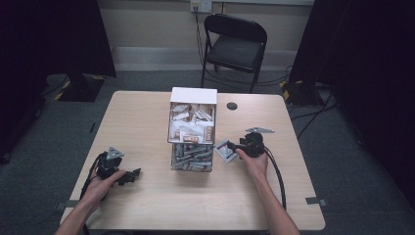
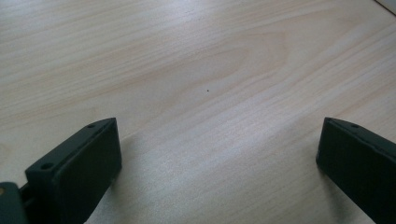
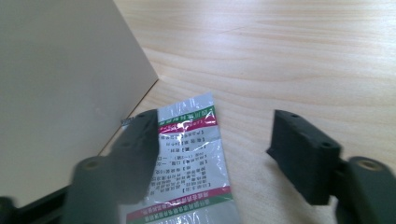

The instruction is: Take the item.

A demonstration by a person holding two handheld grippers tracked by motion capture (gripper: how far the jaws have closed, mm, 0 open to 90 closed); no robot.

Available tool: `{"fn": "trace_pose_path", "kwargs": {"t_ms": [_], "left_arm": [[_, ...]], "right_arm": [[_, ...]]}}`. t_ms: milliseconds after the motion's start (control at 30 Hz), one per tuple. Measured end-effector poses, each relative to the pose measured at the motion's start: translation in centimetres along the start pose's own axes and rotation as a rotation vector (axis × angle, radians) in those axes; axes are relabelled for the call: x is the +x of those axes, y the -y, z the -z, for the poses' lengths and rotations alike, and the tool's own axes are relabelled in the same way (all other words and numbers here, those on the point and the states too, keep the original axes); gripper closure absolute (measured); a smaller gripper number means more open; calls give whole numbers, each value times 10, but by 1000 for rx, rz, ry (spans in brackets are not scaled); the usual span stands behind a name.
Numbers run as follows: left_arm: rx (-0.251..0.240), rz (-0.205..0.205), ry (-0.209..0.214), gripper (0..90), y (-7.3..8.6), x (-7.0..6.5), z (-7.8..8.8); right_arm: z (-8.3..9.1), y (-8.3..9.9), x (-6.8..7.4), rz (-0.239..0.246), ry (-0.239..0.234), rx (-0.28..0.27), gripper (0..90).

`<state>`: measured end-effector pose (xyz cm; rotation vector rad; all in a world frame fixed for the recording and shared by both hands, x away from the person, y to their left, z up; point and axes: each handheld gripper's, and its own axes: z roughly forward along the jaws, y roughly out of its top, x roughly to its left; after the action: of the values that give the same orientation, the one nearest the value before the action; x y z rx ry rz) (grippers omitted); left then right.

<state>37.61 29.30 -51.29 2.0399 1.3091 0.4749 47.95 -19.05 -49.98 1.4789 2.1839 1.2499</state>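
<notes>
A two-tier box (image 1: pixel 193 128) stands mid-table, its upper tier full of white sachets and its lower tier of silvery ones. One silver sachet (image 1: pixel 225 151) (image 3: pixel 193 158) with red and green bands lies flat on the table by the box's right side. My right gripper (image 1: pixel 232 146) (image 3: pixel 212 149) hovers over it, open, with one jaw above the sachet and the other over bare wood. My left gripper (image 1: pixel 133 175) (image 2: pixel 217 154) rests low near the table's front left, open, with bare wood between its jaws.
The box's beige side wall (image 3: pixel 56 84) rises close to the right gripper's left jaw. A dark round hole (image 1: pixel 232 105) sits in the table's far part. A black folding chair (image 1: pixel 235 46) stands beyond the table. Cables trail from both grippers.
</notes>
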Motion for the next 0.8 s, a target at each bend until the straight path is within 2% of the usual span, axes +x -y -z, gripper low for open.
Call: {"fn": "trace_pose_path", "kwargs": {"t_ms": [67, 100, 200, 367, 500, 667, 800], "left_arm": [[0, 0, 0, 0, 0, 0, 0], [0, 0, 0, 0, 0, 0, 0], [0, 0, 0, 0, 0, 0, 0], [0, 0, 0, 0, 0, 0, 0], [0, 0, 0, 0, 0, 0, 0], [0, 0, 0, 0, 0, 0, 0], [0, 0, 0, 0, 0, 0, 0]], "right_arm": [[1, 0, -1, -5, 3, 6, 289], [3, 0, -2, -28, 17, 4, 206], [6, -1, -3, -33, 40, 12, 149], [11, -1, -3, -25, 37, 23, 146], [22, -2, -1, -11, 47, 7, 146], [37, -1, 3, 21, 94, -4, 146], [44, 0, 4, 37, 109, -4, 146]]}}
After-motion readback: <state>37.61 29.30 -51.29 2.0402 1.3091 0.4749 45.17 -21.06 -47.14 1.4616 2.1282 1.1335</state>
